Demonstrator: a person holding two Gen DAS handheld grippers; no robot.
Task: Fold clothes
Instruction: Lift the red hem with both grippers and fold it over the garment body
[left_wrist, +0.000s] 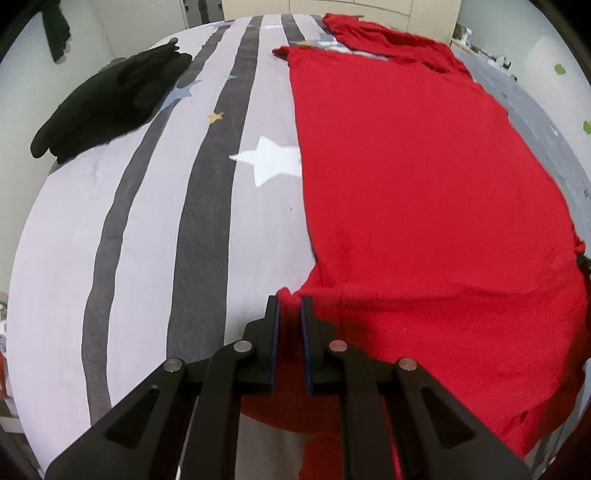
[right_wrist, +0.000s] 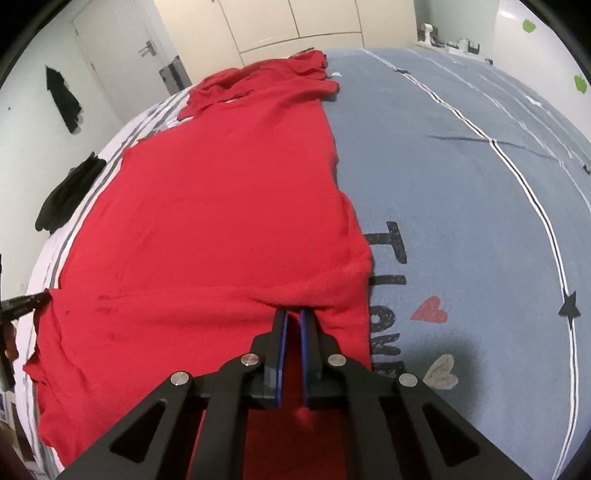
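We see a black garment pile (left_wrist: 110, 103) lying left of the long red cloth garment (left_wrist: 424, 184), which stretches lengthwise away from us along the bed (left_wrist: 166, 221); both the left hand-held gripper (left_wrist: 290, 301) and the right hand-held gripper (right_wrist: 293, 314) are clamped on its near edge.

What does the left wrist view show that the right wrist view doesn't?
Only the left wrist view shows the white star on the striped grey cover and the left gripper shut on the red garment's near-left edge. Only the right wrist view shows the blue cover's black lettering, the red heart and the right gripper pinching the red fabric. Both show the red garment spread flat and the black clothing at the far left.
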